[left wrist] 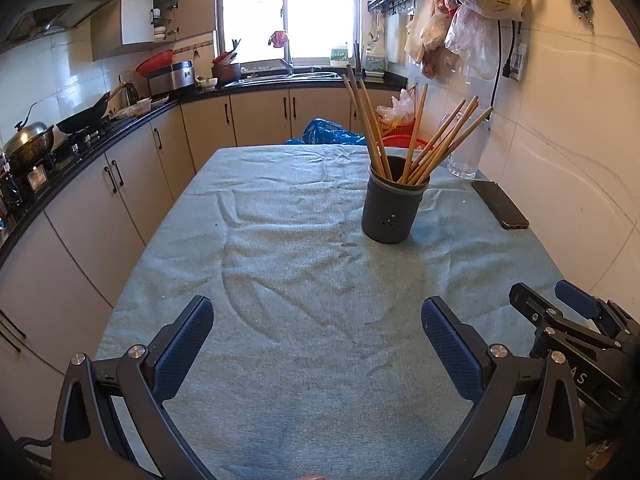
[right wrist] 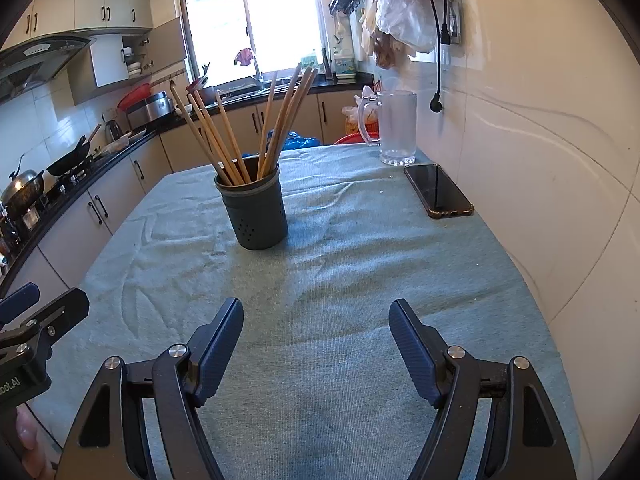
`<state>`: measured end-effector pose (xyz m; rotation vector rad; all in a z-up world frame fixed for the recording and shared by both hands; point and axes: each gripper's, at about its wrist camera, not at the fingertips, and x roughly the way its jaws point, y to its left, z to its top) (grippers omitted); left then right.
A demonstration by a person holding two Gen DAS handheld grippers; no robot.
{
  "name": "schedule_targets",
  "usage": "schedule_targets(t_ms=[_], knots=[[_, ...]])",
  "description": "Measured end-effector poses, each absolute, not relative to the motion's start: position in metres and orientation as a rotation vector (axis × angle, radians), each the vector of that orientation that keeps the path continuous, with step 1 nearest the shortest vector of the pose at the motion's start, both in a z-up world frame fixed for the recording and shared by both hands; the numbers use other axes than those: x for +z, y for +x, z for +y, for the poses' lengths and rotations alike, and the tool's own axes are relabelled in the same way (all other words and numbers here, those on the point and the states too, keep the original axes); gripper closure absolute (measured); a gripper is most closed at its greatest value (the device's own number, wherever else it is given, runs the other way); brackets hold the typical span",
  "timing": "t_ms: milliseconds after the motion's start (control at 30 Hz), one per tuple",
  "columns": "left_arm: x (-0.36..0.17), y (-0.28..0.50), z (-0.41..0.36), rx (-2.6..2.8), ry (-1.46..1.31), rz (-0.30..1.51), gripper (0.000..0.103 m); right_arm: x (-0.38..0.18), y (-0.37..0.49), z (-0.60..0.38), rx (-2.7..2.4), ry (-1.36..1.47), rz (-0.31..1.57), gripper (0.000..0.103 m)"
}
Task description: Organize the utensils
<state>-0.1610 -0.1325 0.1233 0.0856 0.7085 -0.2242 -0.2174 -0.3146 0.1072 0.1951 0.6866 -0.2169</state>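
A dark grey holder (left wrist: 393, 209) stands upright on the table's green cloth (left wrist: 304, 280), right of centre. Several wooden chopsticks (left wrist: 416, 140) stand in it, fanned out. The holder (right wrist: 256, 208) and the chopsticks (right wrist: 244, 132) also show in the right wrist view. My left gripper (left wrist: 318, 320) is open and empty, low over the near part of the cloth. My right gripper (right wrist: 316, 324) is open and empty beside it, also short of the holder. Each gripper shows at the edge of the other's view, the right one (left wrist: 556, 300) and the left one (right wrist: 44, 300).
A black phone (right wrist: 438, 196) lies near the right wall. A clear glass jug (right wrist: 394, 128) stands behind it at the table's far right corner. A kitchen counter with a wok (left wrist: 86, 116) and pot runs along the left. Plastic bags (left wrist: 472, 12) hang on the right wall.
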Motion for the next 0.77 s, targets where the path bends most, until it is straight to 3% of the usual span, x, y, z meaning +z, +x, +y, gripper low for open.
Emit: schedule_targets(t_ms=[767], knots=[[0.095, -0.132, -0.131, -0.231, 0.072, 0.807, 0.0, 0.085, -0.194, -0.317, -0.216, 0.17, 0.763, 0.023]])
